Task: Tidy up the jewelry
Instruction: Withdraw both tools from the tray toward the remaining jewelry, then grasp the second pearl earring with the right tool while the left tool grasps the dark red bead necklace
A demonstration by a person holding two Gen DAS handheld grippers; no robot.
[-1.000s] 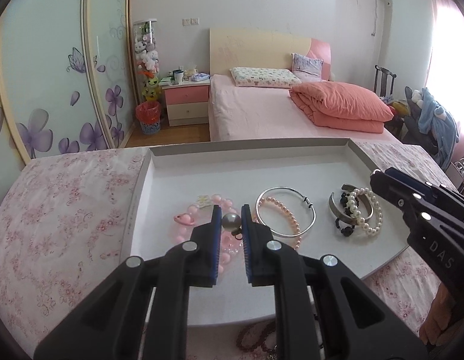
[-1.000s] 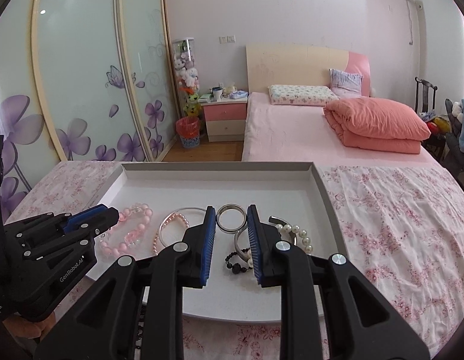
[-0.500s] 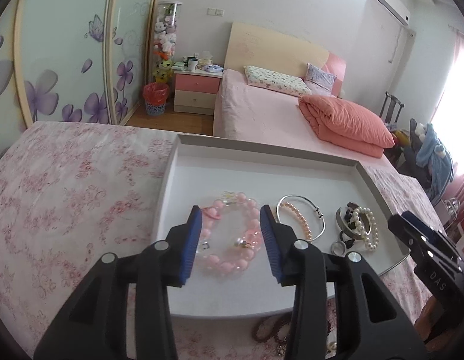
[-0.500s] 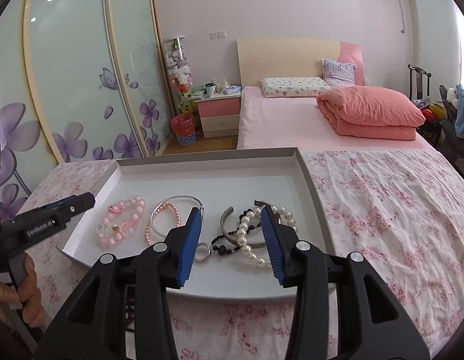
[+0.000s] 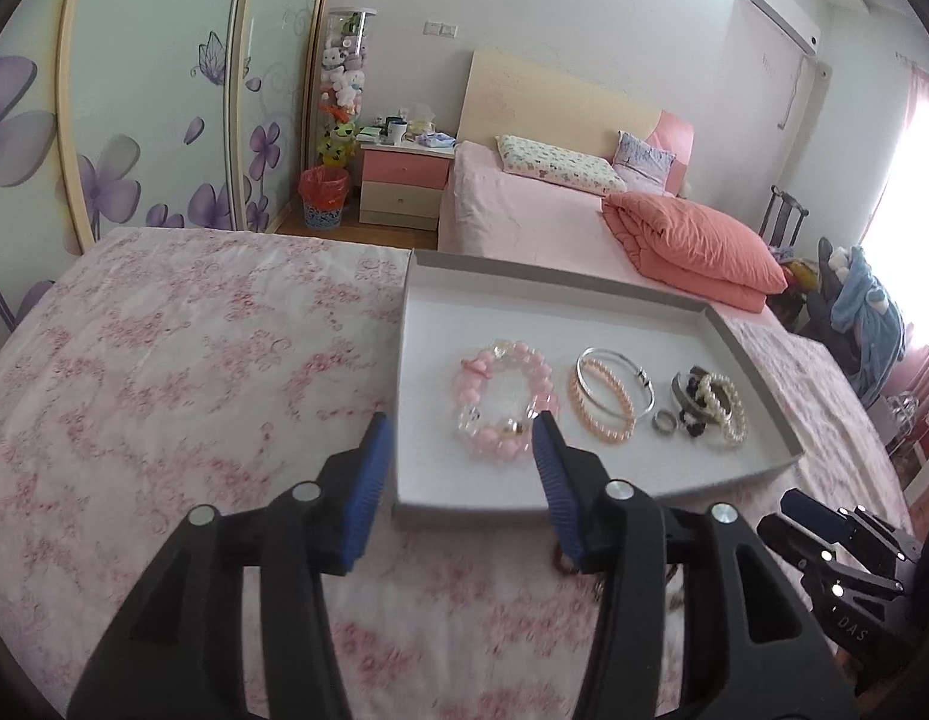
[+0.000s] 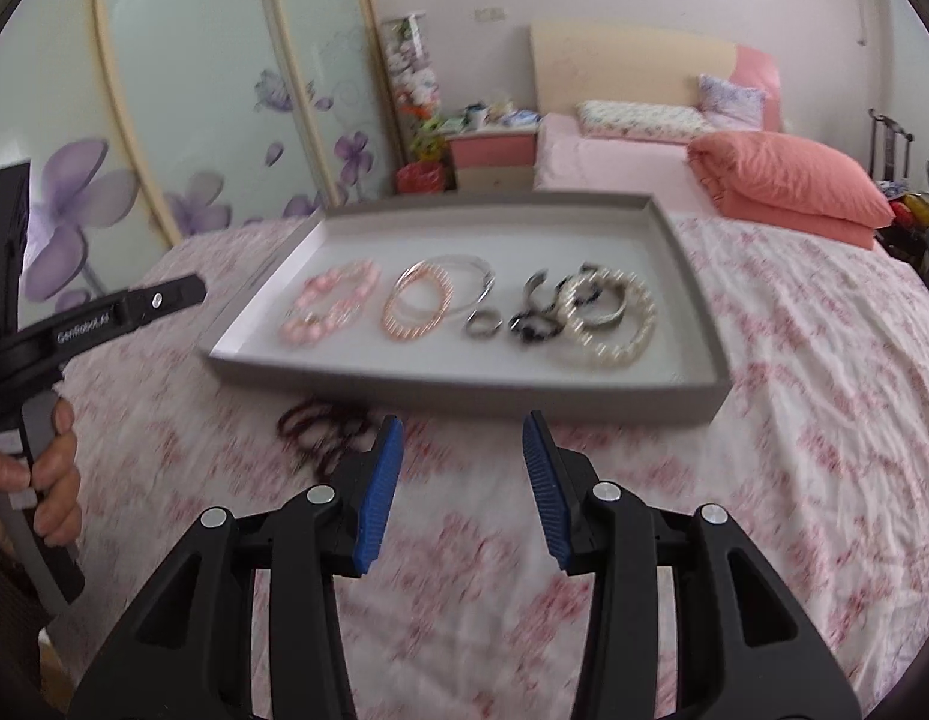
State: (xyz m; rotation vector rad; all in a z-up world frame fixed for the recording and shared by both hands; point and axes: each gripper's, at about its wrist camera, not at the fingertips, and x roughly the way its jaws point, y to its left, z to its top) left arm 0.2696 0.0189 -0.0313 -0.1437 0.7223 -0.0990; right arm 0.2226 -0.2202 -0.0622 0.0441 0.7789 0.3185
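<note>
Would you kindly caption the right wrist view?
Open right gripper above dark bead bracelet, before the jewelry tray.

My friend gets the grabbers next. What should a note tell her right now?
Left gripper: jaws open, empty, at the near left corner of the grey cardboard tray.
Right gripper: jaws open, empty, above the floral bedspread.
Done: the pink bead bracelet, peach pearl bracelet, silver bangle, small silver ring, and the white pearl bracelet with dark pieces beside it lie in a row in the tray.
Left: the dark red bead string lies outside, before the tray.
</note>
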